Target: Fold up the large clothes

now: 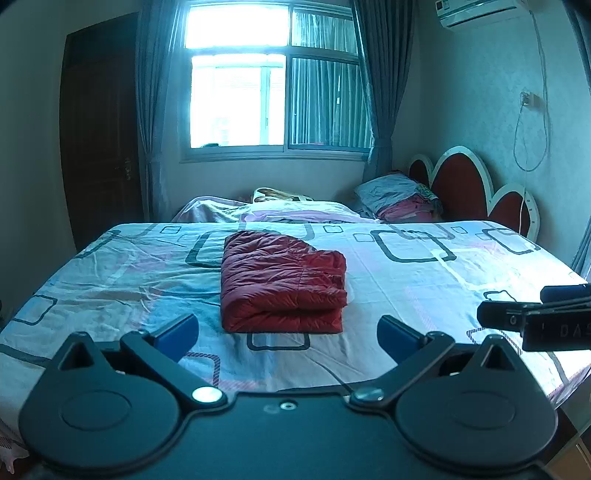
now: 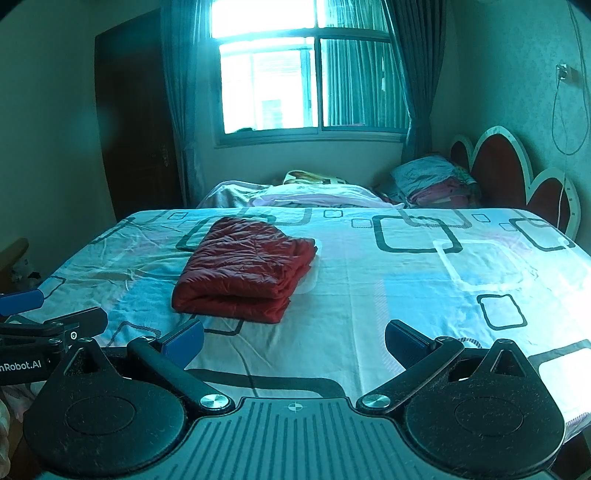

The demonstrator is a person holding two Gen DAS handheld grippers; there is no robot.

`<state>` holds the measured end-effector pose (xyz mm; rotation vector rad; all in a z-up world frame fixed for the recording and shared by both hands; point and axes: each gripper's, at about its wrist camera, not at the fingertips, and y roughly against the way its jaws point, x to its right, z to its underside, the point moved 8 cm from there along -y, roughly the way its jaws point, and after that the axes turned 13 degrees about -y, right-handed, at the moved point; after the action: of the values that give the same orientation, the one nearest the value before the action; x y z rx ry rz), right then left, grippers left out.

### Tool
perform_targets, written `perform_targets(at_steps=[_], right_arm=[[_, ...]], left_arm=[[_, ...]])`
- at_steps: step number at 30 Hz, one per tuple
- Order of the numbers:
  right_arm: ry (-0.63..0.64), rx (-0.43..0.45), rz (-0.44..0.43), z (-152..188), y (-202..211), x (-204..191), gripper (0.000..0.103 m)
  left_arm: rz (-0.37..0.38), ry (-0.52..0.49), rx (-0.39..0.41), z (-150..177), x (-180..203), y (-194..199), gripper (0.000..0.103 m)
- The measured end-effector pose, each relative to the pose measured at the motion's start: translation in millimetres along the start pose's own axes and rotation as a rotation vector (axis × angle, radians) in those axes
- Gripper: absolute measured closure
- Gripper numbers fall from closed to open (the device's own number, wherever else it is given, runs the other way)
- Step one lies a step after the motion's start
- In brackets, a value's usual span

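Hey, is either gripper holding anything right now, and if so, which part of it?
Nothing is held. The left gripper and right gripper are both open, short of the folded red garment on the bed.

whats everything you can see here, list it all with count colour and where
folded garment: 1, red, on the bed, left of centre
bed sheet: 1, pale with dark square outlines, covering the bed
headboard: 1, red with white trim, far right
pile of bedding: 1, mixed pale blue and pink, by the headboard
window: 1, bright, far wall
curtains: 2, grey, either side of window
door: 1, dark, left of the window
air conditioner: 1, white, upper right
left gripper: 1, black with blue pads, open
right gripper: 1, same, open
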<state>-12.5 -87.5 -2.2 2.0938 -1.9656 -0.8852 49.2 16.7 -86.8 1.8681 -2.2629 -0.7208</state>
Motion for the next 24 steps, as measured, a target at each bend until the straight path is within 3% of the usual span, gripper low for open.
perform_targets(at_steps=[24], right_arm=[[0.004, 0.003, 0.001, -4.0, -1.6, -3.5, 0.000]], left_arm=[[0.001, -0.006, 0.002, -1.9, -2.1, -2.2, 0.000]])
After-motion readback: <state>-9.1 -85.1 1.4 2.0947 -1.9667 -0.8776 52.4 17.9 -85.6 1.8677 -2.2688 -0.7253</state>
